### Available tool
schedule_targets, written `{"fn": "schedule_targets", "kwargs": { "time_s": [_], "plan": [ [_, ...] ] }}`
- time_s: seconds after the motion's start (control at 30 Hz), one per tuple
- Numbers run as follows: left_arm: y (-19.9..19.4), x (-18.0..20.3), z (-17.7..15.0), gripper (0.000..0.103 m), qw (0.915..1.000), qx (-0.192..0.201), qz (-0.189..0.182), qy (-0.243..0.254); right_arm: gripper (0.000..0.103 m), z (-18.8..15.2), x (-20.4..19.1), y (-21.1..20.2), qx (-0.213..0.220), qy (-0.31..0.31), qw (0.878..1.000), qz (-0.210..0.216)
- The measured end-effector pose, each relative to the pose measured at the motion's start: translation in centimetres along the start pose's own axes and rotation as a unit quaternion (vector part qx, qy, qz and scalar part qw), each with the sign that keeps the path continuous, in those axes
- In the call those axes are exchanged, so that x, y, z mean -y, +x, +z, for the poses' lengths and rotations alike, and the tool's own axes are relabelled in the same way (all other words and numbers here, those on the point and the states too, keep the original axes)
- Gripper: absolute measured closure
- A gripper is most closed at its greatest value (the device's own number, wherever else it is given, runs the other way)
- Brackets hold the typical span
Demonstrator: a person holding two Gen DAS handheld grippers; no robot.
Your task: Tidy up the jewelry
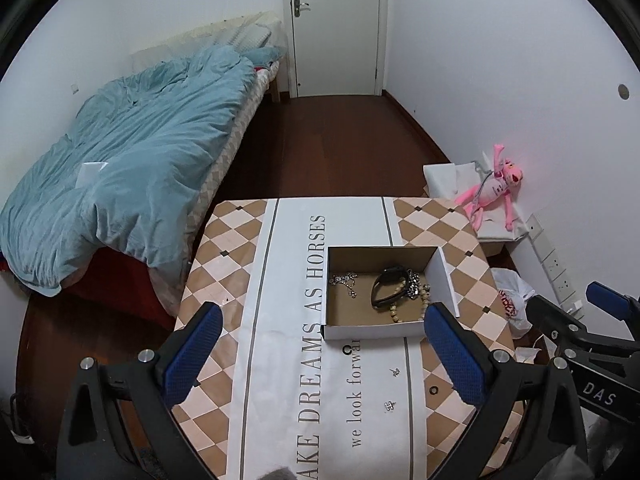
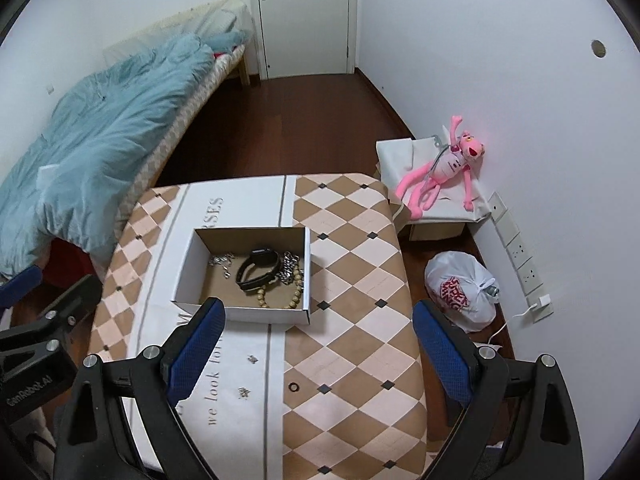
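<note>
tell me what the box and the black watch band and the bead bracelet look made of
Box: cardboard, white outside, raw brown inside, folded flaps. Black watch band: likely matte rubber or silicone, though leather is possible. Bead bracelet: pale tan round beads, probably wood, dull finish.

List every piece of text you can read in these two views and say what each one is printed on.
"AKE DREAMS AS HORSES": tablecloth, first word cut off at the frame's edge.
"we look forwar": tablecloth, smaller line beside it, its end hidden by the cardboard box.
"DAS": body of the right gripper.
"GenRobot.AI": body of the left gripper.
Red logo on the white plastic bag: too crumpled to read.
</note>
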State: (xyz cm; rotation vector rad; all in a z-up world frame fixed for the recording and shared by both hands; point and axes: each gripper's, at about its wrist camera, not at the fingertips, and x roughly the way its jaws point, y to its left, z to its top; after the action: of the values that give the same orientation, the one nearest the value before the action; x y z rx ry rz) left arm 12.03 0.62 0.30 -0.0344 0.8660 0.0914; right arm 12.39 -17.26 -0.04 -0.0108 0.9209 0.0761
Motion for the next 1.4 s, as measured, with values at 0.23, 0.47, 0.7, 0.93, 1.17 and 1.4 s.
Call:
{"fn": "schedule_targets", "kwargs": {
  "time_s": [0.23, 0.47, 0.7, 0.93, 1.17, 1.4],
  "plan": [
    [1.4, -0.8, -3.2, 0.000, 0.9985, -0.005, 0.055, -0.004, 0.007, -3.5, 0.7, 2.3, -0.040, 0.010, 0.999, 0.017],
    [7.3, -1.7, -9.6, 0.000, 0.9935, -0.074, 0.087, 0.000, 0.033, -10.3, 1.8, 10.8, -0.098, 0.047, 0.990, 0.094],
    [11.4, -1.5, -13.4, 0.000, 0.9884, -0.120, 0.094, -0.002, 0.053, -14.3, 1.3, 14.6, -0.084, 0.026, 0.992, 0.090],
    [12.7, -1.0, -14.7, 0.000, 0.9873, -0.130, 0.092, 0.006, 0.068, -15.2, -0.6, 16.1, -0.071, -0.026, 0.995, 0.061],
    [12.9, -0.4, -14.8, 0.000, 0.9882, -0.126, 0.085, 0.017, 0.091, -15.5, -1.5, 16.0, -0.056, -0.056, 0.995, 0.053],
    [12.8, 3.3, -14.8, 0.001, 0.9919, -0.125, 0.011, 0.017, 0.091, -15.2, 2.2, 13.1, -0.038, 0.002, 0.998, 0.049]
  ]
}}
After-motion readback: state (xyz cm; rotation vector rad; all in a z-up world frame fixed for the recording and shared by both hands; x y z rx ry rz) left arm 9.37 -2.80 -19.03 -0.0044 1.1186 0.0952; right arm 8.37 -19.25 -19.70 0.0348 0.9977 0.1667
